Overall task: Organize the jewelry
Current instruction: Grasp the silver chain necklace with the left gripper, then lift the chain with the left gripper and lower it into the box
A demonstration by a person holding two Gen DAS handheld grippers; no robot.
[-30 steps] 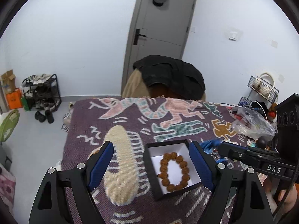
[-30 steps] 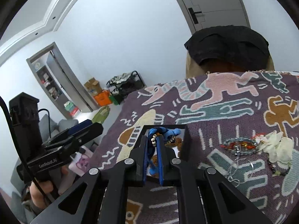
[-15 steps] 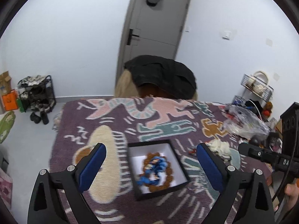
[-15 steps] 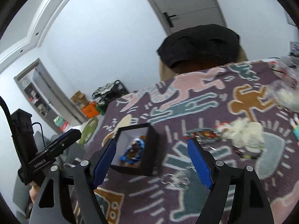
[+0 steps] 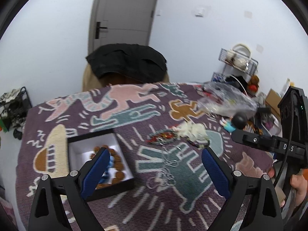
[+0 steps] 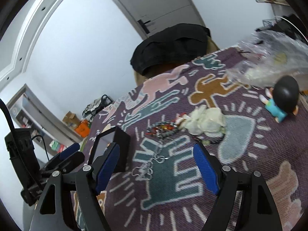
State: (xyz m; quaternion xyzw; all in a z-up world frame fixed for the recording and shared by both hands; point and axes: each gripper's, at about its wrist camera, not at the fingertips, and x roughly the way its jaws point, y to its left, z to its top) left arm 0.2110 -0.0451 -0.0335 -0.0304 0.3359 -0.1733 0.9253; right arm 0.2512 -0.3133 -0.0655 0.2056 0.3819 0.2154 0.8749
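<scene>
Both tools (image 5: 154, 165) (image 6: 156, 163) gape empty over the patterned rug (image 6: 250, 154); grey door (image 5: 123, 15) behind.

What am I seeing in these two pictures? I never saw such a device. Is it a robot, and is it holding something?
It is not a robot. A person holds one hand-held gripper in each hand, and a wide-angle camera on each looks forward along its two blue-padded fingers. One picture comes from the left gripper, the other from the right gripper.

Both hover over a patterned cloth. On it lie a black box with a brown bead bracelet and something blue inside, a silver chain, a colourful bracelet, a white flower piece, a small figurine and a clear plastic bag.

Neither gripper holds anything. The right one is open; the left one's jaws stand wide, closing slightly.
</scene>
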